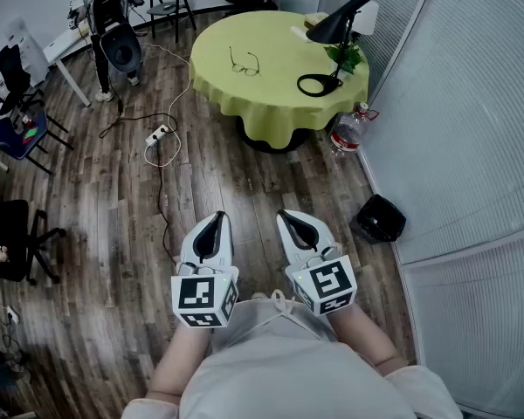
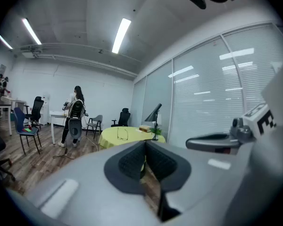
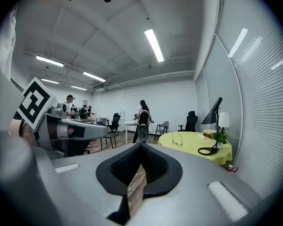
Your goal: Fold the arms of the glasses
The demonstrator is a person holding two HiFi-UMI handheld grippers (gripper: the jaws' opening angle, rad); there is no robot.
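A pair of thin-framed glasses (image 1: 244, 62) lies with its arms spread on a round table under a yellow-green cloth (image 1: 271, 103), far ahead of me across the wooden floor. Both grippers hang in front of my body, well short of the table. My left gripper (image 1: 212, 223) is shut with nothing in it, and my right gripper (image 1: 289, 220) beside it is also shut and empty. The left gripper view looks over its closed jaws (image 2: 145, 146) at the distant glasses (image 2: 122, 134). In the right gripper view the glasses (image 3: 178, 139) sit beyond its own closed jaws (image 3: 140, 149).
A black desk lamp (image 1: 336, 33) and a small plant (image 1: 346, 58) stand on the table's right side. On the floor lie a water bottle (image 1: 349, 129), a black bag (image 1: 380, 219) and a power strip with cable (image 1: 158, 135). A person (image 1: 109, 24) stands at the back left; a blinds-covered partition (image 1: 472, 129) runs along the right.
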